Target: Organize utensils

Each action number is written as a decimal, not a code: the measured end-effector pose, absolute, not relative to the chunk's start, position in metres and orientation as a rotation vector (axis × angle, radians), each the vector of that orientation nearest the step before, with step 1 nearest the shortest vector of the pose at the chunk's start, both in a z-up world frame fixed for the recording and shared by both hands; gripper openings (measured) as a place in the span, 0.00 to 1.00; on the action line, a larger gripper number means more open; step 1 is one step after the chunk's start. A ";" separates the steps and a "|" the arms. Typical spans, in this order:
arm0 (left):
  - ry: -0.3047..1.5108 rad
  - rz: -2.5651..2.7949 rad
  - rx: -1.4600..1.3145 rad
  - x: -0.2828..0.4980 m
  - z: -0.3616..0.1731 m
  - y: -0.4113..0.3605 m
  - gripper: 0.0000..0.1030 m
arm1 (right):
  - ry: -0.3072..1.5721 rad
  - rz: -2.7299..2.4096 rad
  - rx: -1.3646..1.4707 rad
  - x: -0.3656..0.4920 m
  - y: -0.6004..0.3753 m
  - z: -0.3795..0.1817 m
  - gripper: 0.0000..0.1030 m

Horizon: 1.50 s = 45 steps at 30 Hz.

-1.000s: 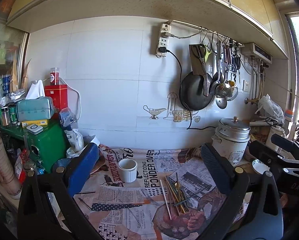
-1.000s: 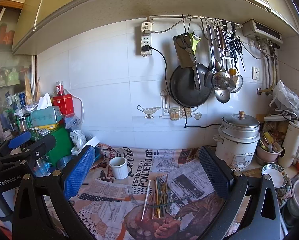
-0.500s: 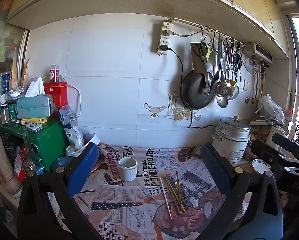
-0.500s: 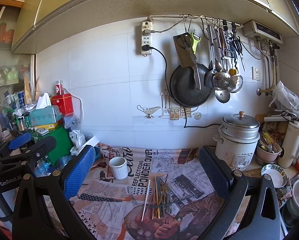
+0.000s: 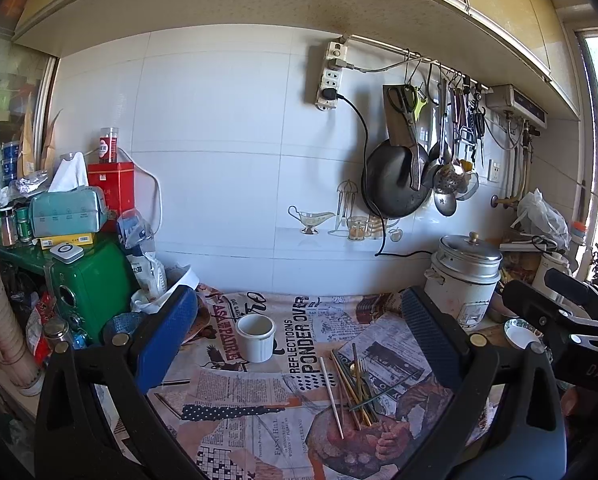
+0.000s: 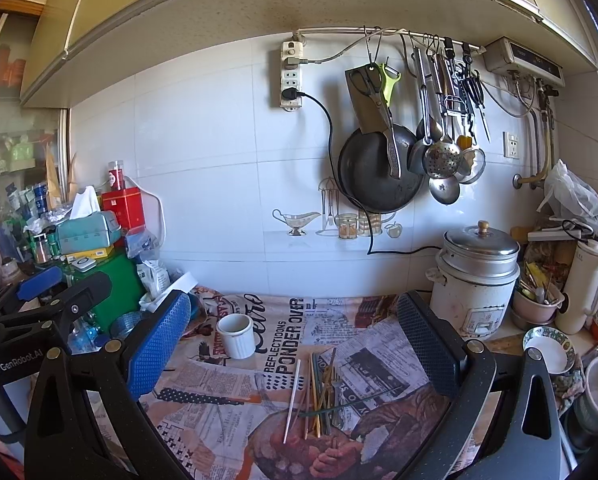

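Both grippers wide open and empty above a loose pile of thin sticks, with a white cup beside it.

The sticks (image 5: 349,388) lie crossed on the newspaper cover (image 5: 259,420), near and centre; the cup (image 5: 255,337) stands upright just left and farther back, apart from the pile; the left gripper (image 5: 299,332) and right gripper (image 6: 295,334) hover with jaws spread, holding nothing. The sticks look light, stiff and smooth, likely to roll or slip from the pads; the white one (image 6: 291,396) lies at the left edge, apart enough to take alone; a pinch near mid-length should keep it level; the crossed ones probably shift if nudged; the cup looks heavy enough to stay put.
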<state>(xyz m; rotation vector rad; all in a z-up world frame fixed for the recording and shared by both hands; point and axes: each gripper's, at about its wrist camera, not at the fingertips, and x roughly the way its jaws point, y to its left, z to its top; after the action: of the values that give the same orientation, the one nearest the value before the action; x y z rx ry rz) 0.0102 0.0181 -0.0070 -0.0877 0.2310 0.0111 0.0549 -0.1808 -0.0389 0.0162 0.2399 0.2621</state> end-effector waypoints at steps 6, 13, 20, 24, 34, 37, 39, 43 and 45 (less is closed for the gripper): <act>0.231 0.010 -0.087 0.012 -0.007 0.017 1.00 | 0.241 0.260 0.015 0.055 -0.179 -0.038 1.00; 0.232 0.011 -0.088 0.016 -0.006 0.016 1.00 | 0.247 0.255 0.017 0.060 -0.182 -0.040 1.00; 0.252 0.015 -0.098 0.022 -0.007 0.013 1.00 | 0.269 0.245 0.018 0.066 -0.186 -0.044 1.00; 0.262 0.031 -0.096 0.029 -0.011 0.013 1.00 | 0.296 0.239 0.022 0.076 -0.188 -0.049 1.00; 0.357 0.055 -0.090 0.070 -0.038 0.009 1.00 | 0.419 0.207 0.043 0.116 -0.199 -0.082 1.00; 0.406 0.073 -0.098 0.092 -0.056 0.009 1.00 | 0.484 0.180 0.056 0.135 -0.206 -0.100 1.00; 0.439 0.086 -0.102 0.107 -0.070 0.009 1.00 | 0.533 0.158 0.063 0.148 -0.212 -0.114 1.00; 0.528 0.079 -0.091 0.141 -0.102 0.004 1.00 | 0.654 0.108 0.075 0.177 -0.226 -0.148 1.00; 0.578 0.074 -0.084 0.160 -0.120 0.000 1.00 | 0.722 0.087 0.082 0.192 -0.234 -0.167 1.00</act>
<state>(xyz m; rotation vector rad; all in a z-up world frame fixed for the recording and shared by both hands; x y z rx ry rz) 0.1600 0.0003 -0.1205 -0.0835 0.5778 0.0738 0.1918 -0.2336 -0.1668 0.0815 0.7225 0.0866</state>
